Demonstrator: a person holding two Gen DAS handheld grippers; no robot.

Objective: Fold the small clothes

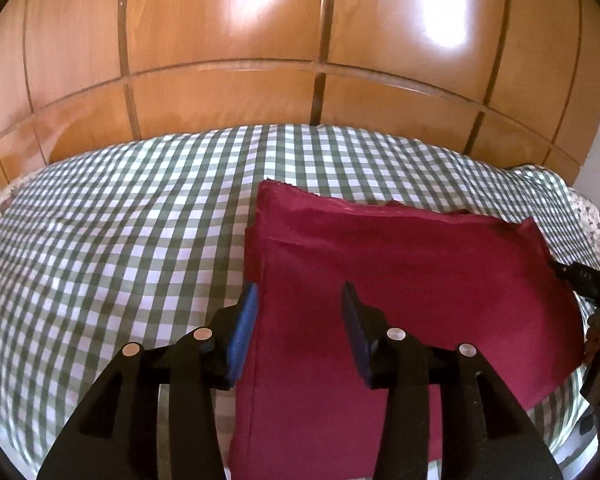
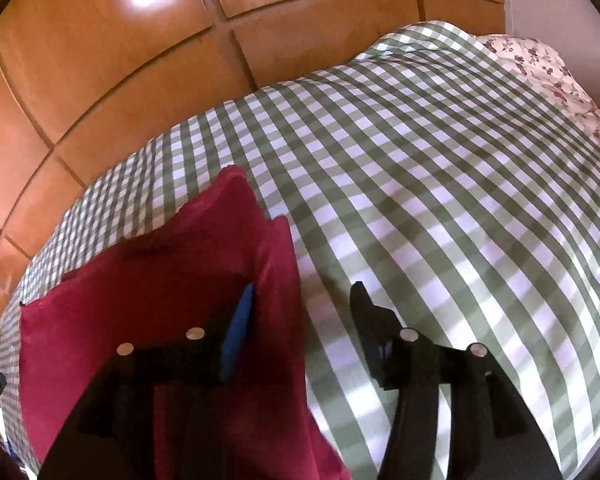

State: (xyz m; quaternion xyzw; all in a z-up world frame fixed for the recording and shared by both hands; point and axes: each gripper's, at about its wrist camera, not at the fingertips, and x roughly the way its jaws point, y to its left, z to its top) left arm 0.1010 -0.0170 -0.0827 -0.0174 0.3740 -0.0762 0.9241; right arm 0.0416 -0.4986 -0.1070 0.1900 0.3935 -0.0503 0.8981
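Garment: a dark red cloth (image 1: 400, 280) lay folded flat on the bed, filling the lower middle and right of the left wrist view and the lower left of the right wrist view (image 2: 148, 300).
Fold edges: in the left wrist view a folded layer showed along the far edge, with a seam line running across just below it; in the right wrist view a narrow flap lay along the cloth's right side.
Bedcover: a green and white checked cover (image 1: 120, 220) spread under the cloth and reached to the upper middle of both views.
Left tongs: the left gripper (image 1: 298, 300) hung over the near left edge of the cloth, jaws parted about halfway, blue pads (image 1: 242, 328) facing each other, nothing pinched between them.
Right tongs: the right gripper (image 2: 300, 300) hung over the right edge of the cloth, jaws parted about halfway; one finger stood over the red cloth, the other over the checked cover, and nothing was clamped.
Backdrop: wooden wardrobe doors (image 1: 220, 40) filled the top of both views, with bright reflections on them.
Pillow: a flowered pillow (image 2: 540, 68) sat at the upper right of the right wrist view.
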